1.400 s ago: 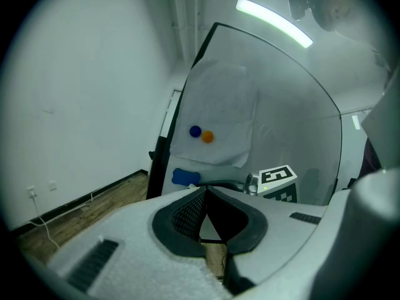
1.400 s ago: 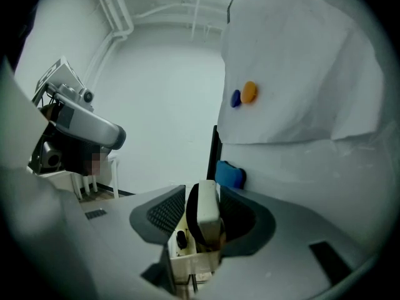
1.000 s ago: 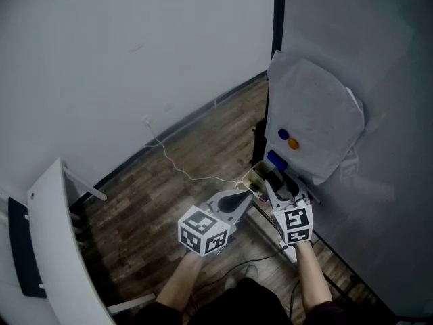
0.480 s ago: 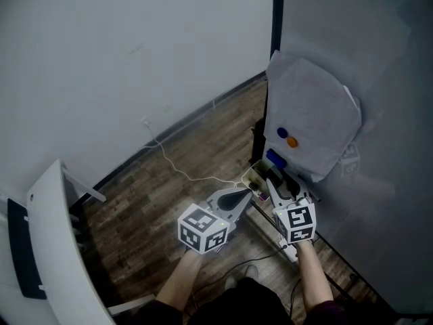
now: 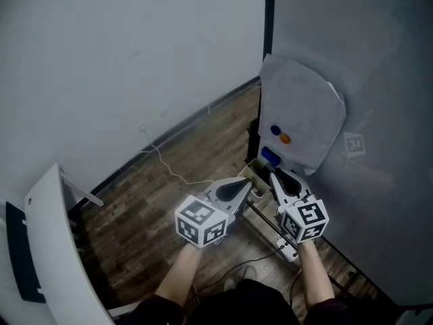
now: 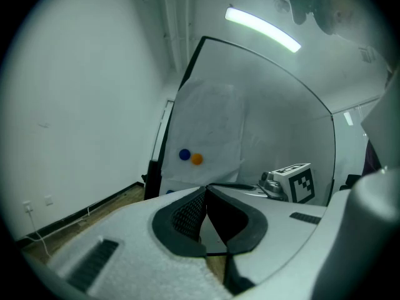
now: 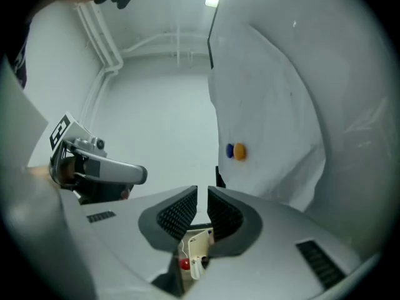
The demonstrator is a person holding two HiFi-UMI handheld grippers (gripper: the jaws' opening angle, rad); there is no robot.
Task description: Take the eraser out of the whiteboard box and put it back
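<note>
Left claw pressed together, empty. Right claw closing, nothing between its jaws. The blue eraser is seen in the whiteboard box just ahead; jaws should be opened wide and centred over it.

from my feed i see a plain pale wall on the left, meeting a dark wood-plank floor along a dark baseboard. a white cable trails over the boards below a wall socket. a curved white panel stands at lower left. overhead, a strip light glows on the ceiling.
</note>
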